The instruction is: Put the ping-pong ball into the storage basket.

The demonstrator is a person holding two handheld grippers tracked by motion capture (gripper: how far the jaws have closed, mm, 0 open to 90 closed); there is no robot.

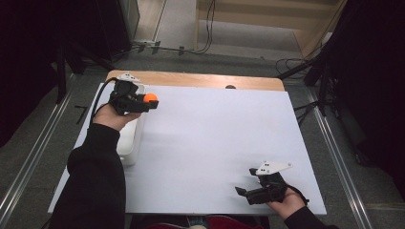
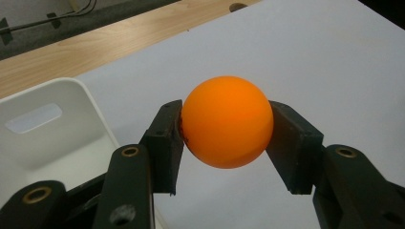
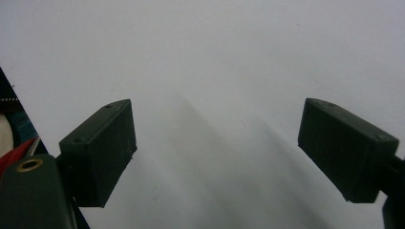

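Landmark: the white table sheet (image 1: 215,143), a pale rectangle laid over a wooden tabletop (image 1: 200,79).

Nearest the person, at the sheet's near right corner, the right hand (image 1: 285,202) holds the right gripper (image 1: 244,183) low over the sheet. Its two black jaws stand wide apart with nothing between them; in the right gripper view they frame bare white sheet (image 3: 215,71). A grey three-cornered plate (image 1: 272,167) sits on top of this gripper.

Along the sheet's left edge lies a white bin (image 1: 131,138), long and narrow, with rounded corners; the left gripper view shows its inner wall (image 2: 43,124) and a slot-shaped handle cut-out. A dark sleeve (image 1: 95,176) crosses the sheet's near left corner and reaches over the bin.

Farther off, near the sheet's far left corner, the left hand (image 1: 112,117) holds the left gripper (image 1: 150,100) above the bin's far end. Its jaws are closed on an orange ball (image 2: 227,121), one pad pressed against each side. The ball is held clear of the sheet, just beside the bin's inner edge.

Beyond the sheet's far edge runs the exposed strip of wooden tabletop, then grey floor (image 1: 191,57) with trailing cables (image 1: 205,43).
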